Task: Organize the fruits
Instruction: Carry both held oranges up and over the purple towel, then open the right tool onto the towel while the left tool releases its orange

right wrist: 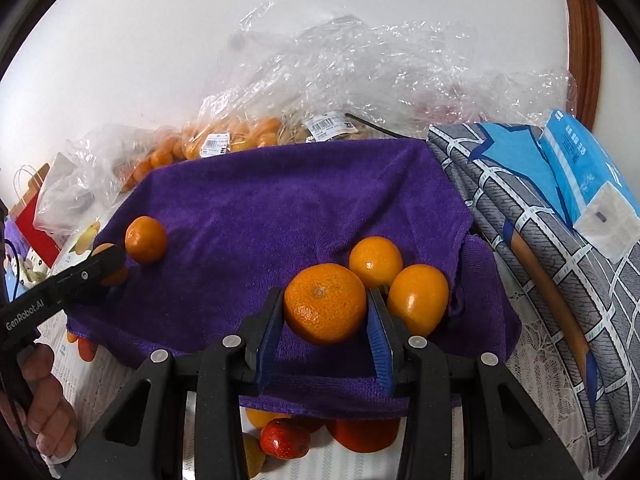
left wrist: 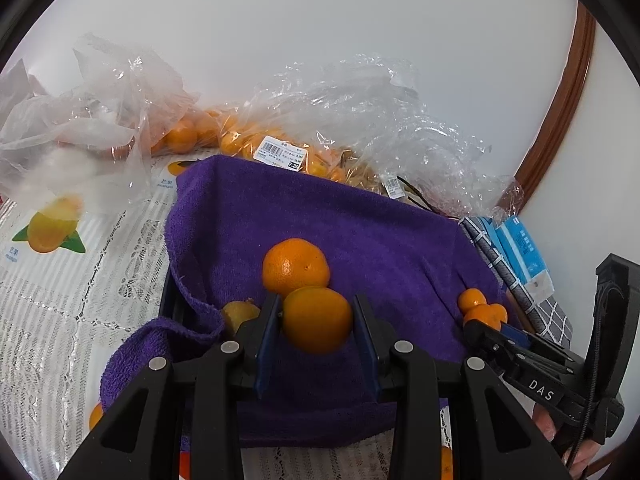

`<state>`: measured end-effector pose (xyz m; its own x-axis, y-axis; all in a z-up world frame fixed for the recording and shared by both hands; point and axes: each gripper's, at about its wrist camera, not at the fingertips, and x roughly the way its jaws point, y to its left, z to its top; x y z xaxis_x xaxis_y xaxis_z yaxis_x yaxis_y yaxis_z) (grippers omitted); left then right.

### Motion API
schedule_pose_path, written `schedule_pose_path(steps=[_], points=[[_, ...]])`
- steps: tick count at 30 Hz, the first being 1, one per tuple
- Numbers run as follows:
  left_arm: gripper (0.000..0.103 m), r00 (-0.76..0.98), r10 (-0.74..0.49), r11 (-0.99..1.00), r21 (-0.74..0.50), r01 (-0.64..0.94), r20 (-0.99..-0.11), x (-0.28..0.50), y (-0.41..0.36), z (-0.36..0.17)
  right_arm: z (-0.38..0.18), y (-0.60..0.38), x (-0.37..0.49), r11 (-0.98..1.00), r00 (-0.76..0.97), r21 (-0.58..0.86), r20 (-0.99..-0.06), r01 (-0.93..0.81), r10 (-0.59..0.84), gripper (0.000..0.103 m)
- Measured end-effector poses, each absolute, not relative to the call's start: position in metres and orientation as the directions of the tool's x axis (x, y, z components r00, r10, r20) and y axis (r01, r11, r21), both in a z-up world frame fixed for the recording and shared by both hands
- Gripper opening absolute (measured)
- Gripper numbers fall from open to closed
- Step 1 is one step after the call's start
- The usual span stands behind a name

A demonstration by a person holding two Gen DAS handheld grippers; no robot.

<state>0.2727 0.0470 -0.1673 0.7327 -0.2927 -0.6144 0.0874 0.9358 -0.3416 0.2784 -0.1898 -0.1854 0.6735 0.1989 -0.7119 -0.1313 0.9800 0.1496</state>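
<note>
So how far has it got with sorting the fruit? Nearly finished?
Not nearly, by the look of it. Done: a few oranges lie on the purple towel, one at the left, two at the right. In hand: the left gripper holds a smooth orange; the right gripper holds a dimpled orange. Left: the plastic bags behind are full of fruit.

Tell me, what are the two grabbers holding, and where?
Each holds an orange by its sides: left gripper a smooth orange, right gripper a bumpy mandarin.
</note>
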Motion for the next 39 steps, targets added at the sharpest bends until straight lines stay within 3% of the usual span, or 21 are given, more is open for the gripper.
schedule_pose_path(steps=[7,11,21,27,36,39], points=[[0.034,0.725,-0.292,0.939,-0.332,0.093,-0.624,0.274,0.045,-0.17,-0.182,-0.192,0.275,0.977,0.687,0.168,-0.695,-0.133,0.214,0.044],[0.034,0.722,-0.292,0.94,-0.328,0.095,-0.628,0.275,0.044,-0.17,-0.168,-0.201,0.262,0.964,0.752,0.225,-0.61,-0.14,0.252,0.063],[0.041,0.724,-0.311,0.934,-0.338,0.114,-0.616,0.274,0.045,-0.168,-0.141,-0.213,0.23,0.969,0.828,0.204,-0.514,-0.139,0.227,0.066],[0.049,0.741,-0.312,0.932,-0.343,0.116,-0.595,0.27,0.047,-0.163,-0.149,-0.222,0.198,0.977,0.777,0.19,-0.598,-0.099,0.195,0.066],[0.051,0.768,-0.277,0.946,-0.306,0.11,-0.578,0.261,0.048,-0.156,-0.183,-0.21,0.169,0.986,0.694,0.136,-0.7,-0.098,0.166,0.066],[0.051,0.784,-0.26,0.953,-0.279,0.115,-0.563,0.254,0.05,-0.153,-0.195,-0.201,0.174,0.99,0.638,0.099,-0.758,-0.097,0.138,0.052]])
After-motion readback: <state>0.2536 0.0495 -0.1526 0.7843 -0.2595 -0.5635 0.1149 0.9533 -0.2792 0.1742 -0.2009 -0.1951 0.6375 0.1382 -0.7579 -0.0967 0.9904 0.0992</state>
